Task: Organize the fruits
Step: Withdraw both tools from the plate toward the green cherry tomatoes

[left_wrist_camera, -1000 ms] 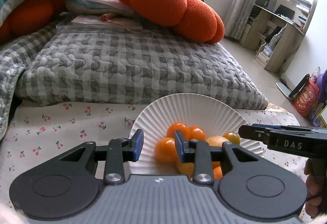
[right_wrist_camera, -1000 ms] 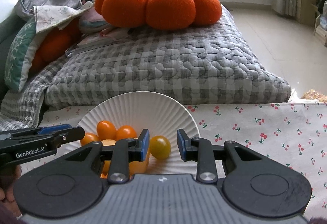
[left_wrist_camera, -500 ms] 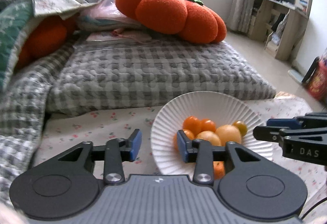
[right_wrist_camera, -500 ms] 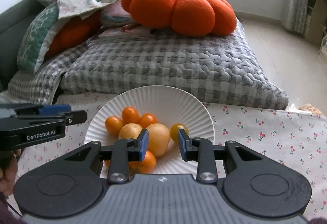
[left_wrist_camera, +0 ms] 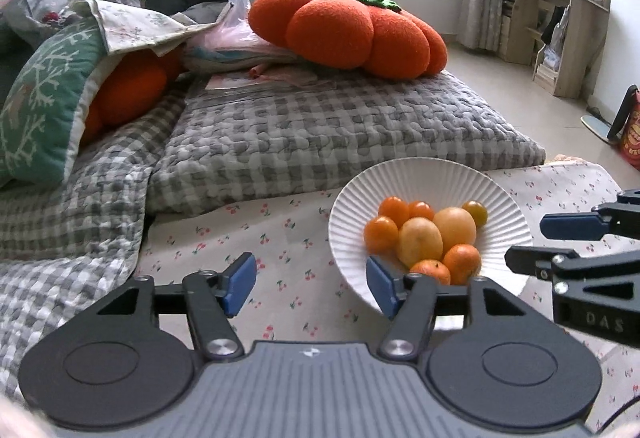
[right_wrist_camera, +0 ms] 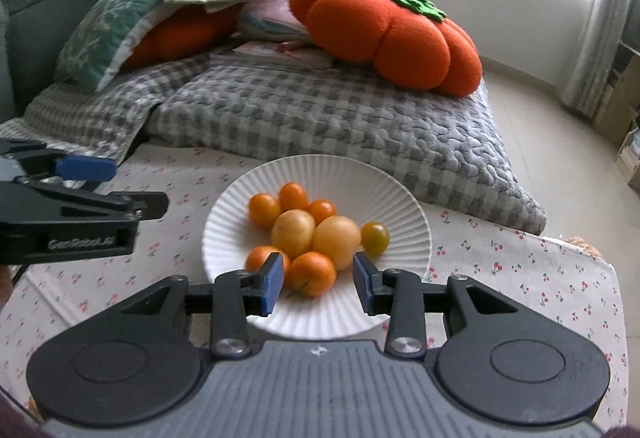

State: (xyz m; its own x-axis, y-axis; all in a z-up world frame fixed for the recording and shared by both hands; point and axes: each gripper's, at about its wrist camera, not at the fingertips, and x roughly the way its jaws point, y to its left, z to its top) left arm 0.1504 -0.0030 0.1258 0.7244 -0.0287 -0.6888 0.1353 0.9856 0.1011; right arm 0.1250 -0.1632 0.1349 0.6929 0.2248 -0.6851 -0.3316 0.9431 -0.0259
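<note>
**Fruit piled on the ribbed white plate, both grippers empty above it**

Your fruits [right_wrist_camera: 316, 234] sit together in a tight cluster in the middle of the white ribbed plate [right_wrist_camera: 400, 198]: two pale yellow, egg-shaped ones [right_wrist_camera: 334, 240] side by side at the centre, two mandarins [right_wrist_camera: 312, 274] touching them on the near side, three small orange cherry tomatoes [right_wrist_camera: 293, 196] behind, and one greenish-yellow tomato [right_wrist_camera: 375, 238] just right of the pile. All of them lie on the plate; none is lifted.

Your left gripper [left_wrist_camera: 306, 284] has its jaws released and they have just been opening; only cloth shows between them, with the plate's edge by the right pad. Your right gripper [right_wrist_camera: 319, 282] has also just been opening, and its jaws are parted with nothing pressed between the blue pads; a mandarin shows in the gap but lies on the plate beyond.

The plate rests on a white cloth printed with small cherries [left_wrist_camera: 280, 238]. Behind it lies a grey checked quilted blanket [left_wrist_camera: 340, 134], with a large orange pumpkin-shaped cushion [left_wrist_camera: 352, 30] on top and a green patterned pillow [left_wrist_camera: 40, 102] to the left. Farther back you have a pale floor, curtains and a wooden desk [left_wrist_camera: 560, 18].
</note>
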